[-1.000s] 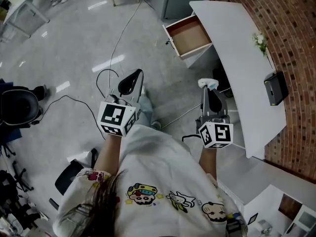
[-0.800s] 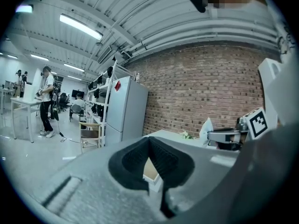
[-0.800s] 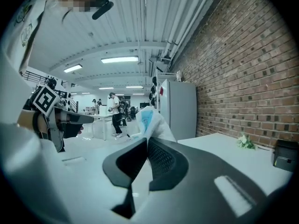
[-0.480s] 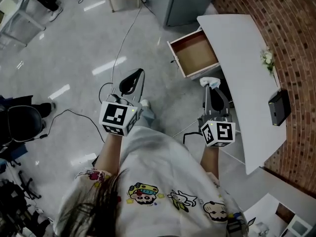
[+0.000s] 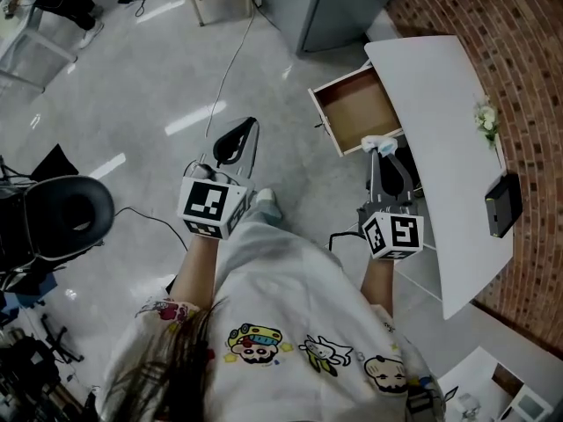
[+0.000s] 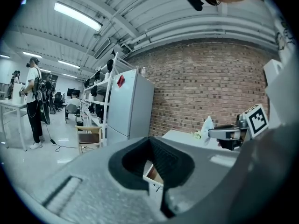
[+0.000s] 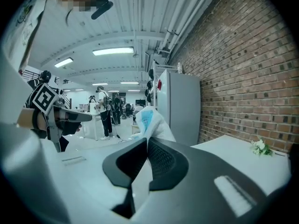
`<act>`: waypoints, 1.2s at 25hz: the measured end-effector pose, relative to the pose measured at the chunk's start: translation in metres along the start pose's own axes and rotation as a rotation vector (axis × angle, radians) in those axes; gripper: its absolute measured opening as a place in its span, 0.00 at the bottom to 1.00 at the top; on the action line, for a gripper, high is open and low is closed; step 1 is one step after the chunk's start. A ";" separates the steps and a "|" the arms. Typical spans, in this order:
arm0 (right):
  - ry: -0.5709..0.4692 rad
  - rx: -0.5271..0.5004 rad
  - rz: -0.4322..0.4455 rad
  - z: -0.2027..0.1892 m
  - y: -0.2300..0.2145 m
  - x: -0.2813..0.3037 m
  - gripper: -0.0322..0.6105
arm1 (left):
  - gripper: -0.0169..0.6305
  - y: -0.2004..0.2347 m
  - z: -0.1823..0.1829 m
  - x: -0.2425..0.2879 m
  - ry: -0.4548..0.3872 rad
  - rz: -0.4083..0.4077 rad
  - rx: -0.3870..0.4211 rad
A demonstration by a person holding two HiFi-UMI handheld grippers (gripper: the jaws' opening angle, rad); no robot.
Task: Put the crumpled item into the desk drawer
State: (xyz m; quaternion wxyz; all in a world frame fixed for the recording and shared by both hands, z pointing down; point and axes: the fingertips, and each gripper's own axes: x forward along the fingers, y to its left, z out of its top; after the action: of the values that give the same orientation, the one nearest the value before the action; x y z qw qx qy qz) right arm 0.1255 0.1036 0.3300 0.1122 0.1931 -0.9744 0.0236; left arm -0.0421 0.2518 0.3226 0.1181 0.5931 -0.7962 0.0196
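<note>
Drawer [image 5: 356,112] lies just ahead of our right hand-held gripper [image 5: 381,153], in which we pinch the crumpled item [image 5: 376,141].

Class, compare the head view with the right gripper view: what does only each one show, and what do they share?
Only the head view shows the open drawer and a dark box. Only the right gripper view shows the ceiling lights and ceiling pipes. Both show the crumpled item clamped in the right gripper, the left gripper, the white desk with its flowers, and the brick wall.
</note>
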 end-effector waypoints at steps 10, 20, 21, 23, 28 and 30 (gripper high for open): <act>0.054 0.013 -0.074 -0.010 0.001 0.024 0.07 | 0.02 0.035 -0.009 0.014 0.029 -0.027 -0.015; 0.083 0.037 -0.104 -0.025 -0.035 0.073 0.07 | 0.02 0.055 -0.020 0.074 0.060 -0.046 -0.024; 0.086 0.040 -0.110 -0.026 -0.041 0.080 0.07 | 0.03 0.057 -0.019 0.084 0.062 -0.050 -0.022; 0.092 0.046 -0.125 -0.026 -0.054 0.095 0.07 | 0.03 0.063 -0.015 0.105 0.066 -0.062 -0.019; 0.096 0.068 -0.159 -0.015 -0.087 0.127 0.07 | 0.02 0.071 0.012 0.160 0.065 -0.093 -0.008; 0.100 0.075 -0.175 -0.011 -0.101 0.136 0.07 | 0.03 0.071 0.024 0.181 0.062 -0.116 0.005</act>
State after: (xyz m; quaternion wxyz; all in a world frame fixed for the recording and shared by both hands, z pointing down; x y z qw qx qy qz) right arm 0.0438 -0.0390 0.3722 0.1550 0.2803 -0.9454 0.0595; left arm -0.1616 0.0985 0.3454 0.1421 0.6376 -0.7564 0.0332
